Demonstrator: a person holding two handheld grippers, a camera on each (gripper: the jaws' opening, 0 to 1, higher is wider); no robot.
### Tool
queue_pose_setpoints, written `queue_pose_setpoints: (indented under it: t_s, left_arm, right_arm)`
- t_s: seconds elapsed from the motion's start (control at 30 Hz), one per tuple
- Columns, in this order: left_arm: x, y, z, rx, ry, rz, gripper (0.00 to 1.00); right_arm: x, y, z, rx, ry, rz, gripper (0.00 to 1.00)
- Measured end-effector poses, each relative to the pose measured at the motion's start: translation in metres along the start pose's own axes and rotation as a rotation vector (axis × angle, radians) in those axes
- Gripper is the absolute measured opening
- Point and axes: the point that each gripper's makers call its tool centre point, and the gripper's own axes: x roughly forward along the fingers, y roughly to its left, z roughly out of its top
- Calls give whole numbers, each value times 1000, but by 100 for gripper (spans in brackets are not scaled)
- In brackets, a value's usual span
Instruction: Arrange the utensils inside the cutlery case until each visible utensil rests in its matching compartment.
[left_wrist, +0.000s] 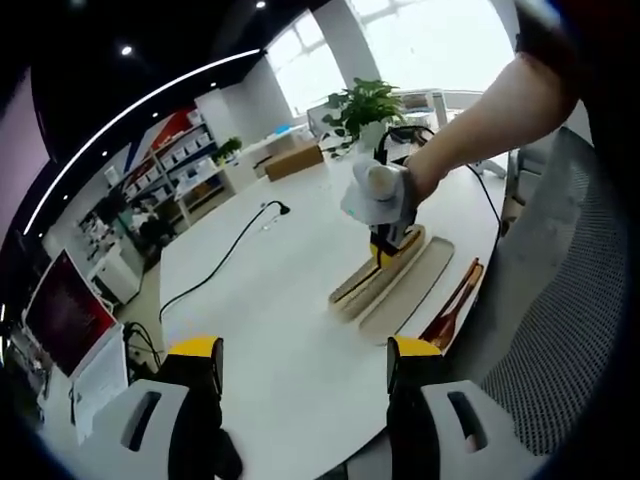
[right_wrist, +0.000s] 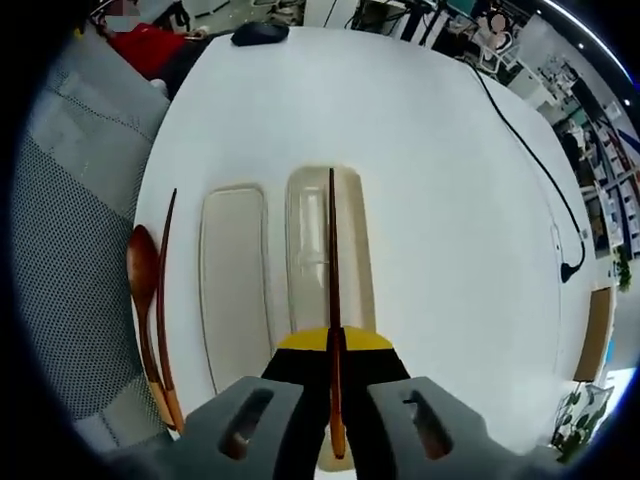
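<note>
In the right gripper view my right gripper (right_wrist: 333, 345) is shut on a dark wooden chopstick (right_wrist: 332, 250), which points lengthwise over the clear case tray (right_wrist: 310, 230). The beige lid (right_wrist: 235, 290) lies beside the tray on its left. Further left, a wooden spoon (right_wrist: 143, 270) and a second chopstick (right_wrist: 163, 300) rest on the white table near its edge. In the left gripper view my left gripper (left_wrist: 308, 350) is open with nothing between its jaws, well short of the case (left_wrist: 385, 280). The right gripper (left_wrist: 392, 240), held by a hand, hovers over that case, with the spoon (left_wrist: 455, 305) beside it.
A grey mesh chair (right_wrist: 60, 250) stands at the table edge by the spoon, also seen as the chair (left_wrist: 570, 300). A black cable (right_wrist: 530, 130) runs across the table's far side. A dark mouse (right_wrist: 260, 33) lies at one end. A potted plant (left_wrist: 365, 100) stands beyond.
</note>
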Motion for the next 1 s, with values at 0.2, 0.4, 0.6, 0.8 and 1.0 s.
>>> queue_pose_setpoints:
  t_s: [0.2,0.4,0.6,0.8,1.0]
  left_arm:
    - [1,0,-1,6,9,0,68]
    - [1,0,-3,7,16,2,68]
    - [1,0,-4,8,22,2,68]
    - [1,-1,-5,15,29,-5,68]
    - [1,-2,-6,13,33,-8,68]
  right_arm:
    - [7,-2,-2,9,14,9,0]
    - [10,-2,-4,0,20,14,0]
    - [9,-3,-4,14,14,19,0]
    - [9,-1,-5,2,29,32,0]
    - [4,-1,-2,28,11,40,0]
